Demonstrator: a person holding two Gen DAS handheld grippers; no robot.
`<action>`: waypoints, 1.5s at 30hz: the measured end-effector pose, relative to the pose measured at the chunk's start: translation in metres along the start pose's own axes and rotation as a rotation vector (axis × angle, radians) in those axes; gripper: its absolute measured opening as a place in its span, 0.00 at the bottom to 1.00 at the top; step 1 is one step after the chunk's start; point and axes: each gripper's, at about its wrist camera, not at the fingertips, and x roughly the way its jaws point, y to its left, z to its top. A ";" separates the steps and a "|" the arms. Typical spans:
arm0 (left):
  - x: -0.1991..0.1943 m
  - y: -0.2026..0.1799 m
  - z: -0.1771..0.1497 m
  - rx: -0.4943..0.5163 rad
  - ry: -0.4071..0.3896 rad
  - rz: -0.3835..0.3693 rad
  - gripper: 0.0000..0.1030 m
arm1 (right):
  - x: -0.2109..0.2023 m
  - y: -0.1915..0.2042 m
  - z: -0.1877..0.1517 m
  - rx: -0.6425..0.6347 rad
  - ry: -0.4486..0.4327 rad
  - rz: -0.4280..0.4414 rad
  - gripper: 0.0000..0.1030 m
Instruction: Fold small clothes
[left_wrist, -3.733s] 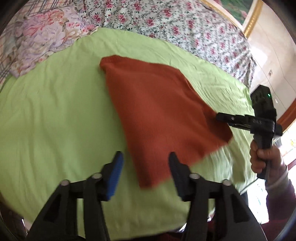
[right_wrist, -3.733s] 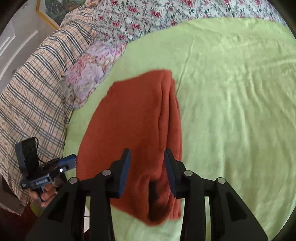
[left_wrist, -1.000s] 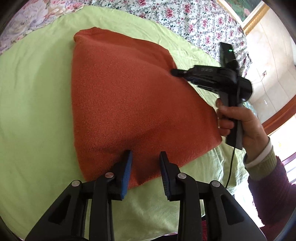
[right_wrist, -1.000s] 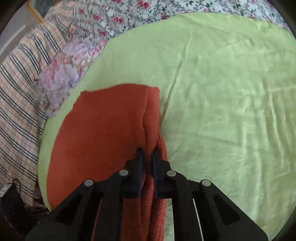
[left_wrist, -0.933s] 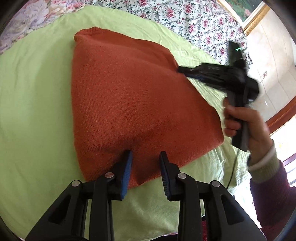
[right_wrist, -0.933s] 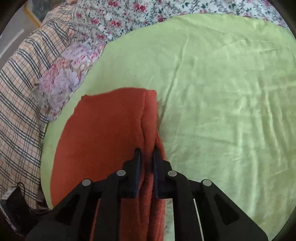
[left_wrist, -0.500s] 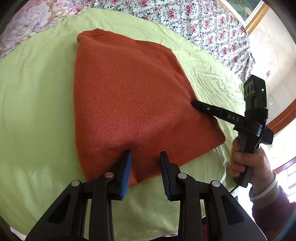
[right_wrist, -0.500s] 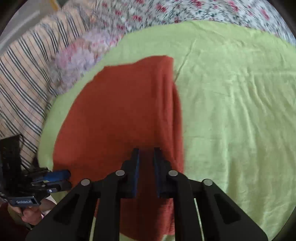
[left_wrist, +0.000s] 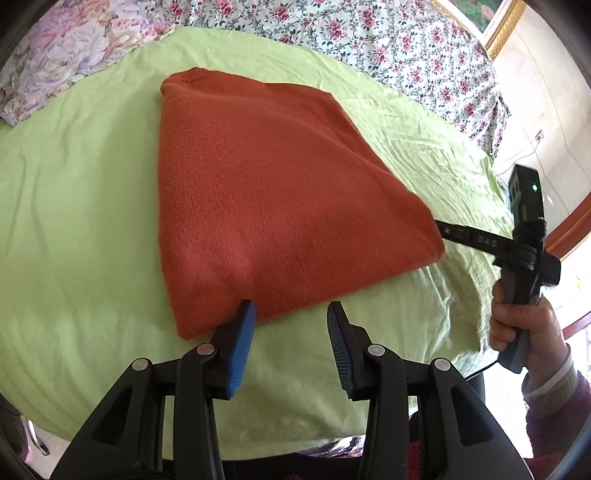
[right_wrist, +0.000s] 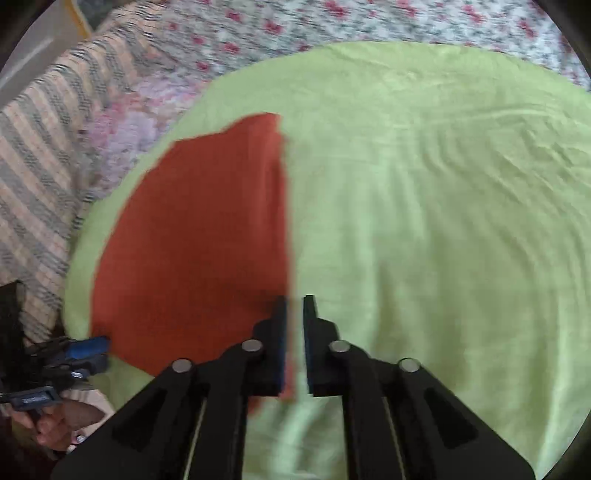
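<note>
A folded rust-orange knit garment (left_wrist: 266, 192) lies flat on the light green sheet (left_wrist: 74, 206). My left gripper (left_wrist: 290, 317) is open and empty, just off the garment's near edge. My right gripper (right_wrist: 294, 308) is nearly shut with a narrow gap between the pads; it sits at the garment's (right_wrist: 199, 236) right corner, and the blur hides whether cloth is pinched. In the left wrist view the right gripper (left_wrist: 443, 232) touches the garment's right corner. The left gripper also shows in the right wrist view (right_wrist: 88, 347), at the garment's lower left.
A flowered bedspread (left_wrist: 369, 40) lies beyond the green sheet, and a pale floral pillow (left_wrist: 66, 48) sits at the far left. A plaid cover (right_wrist: 33, 177) lies left of the sheet. The sheet's front edge (left_wrist: 258, 443) drops off below my left gripper.
My left gripper has opened wider and pulled back off the garment's near edge. My right gripper has slid from on top of the garment to its right corner.
</note>
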 end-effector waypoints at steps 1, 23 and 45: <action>-0.002 -0.002 -0.002 0.005 -0.002 0.003 0.41 | -0.007 -0.009 -0.006 0.041 -0.009 0.025 0.11; -0.058 -0.009 -0.013 0.019 -0.108 0.111 0.73 | -0.067 0.013 -0.029 0.030 -0.096 0.098 0.28; -0.056 0.001 -0.015 0.015 -0.080 0.259 0.79 | -0.069 0.041 -0.056 -0.043 -0.050 0.149 0.63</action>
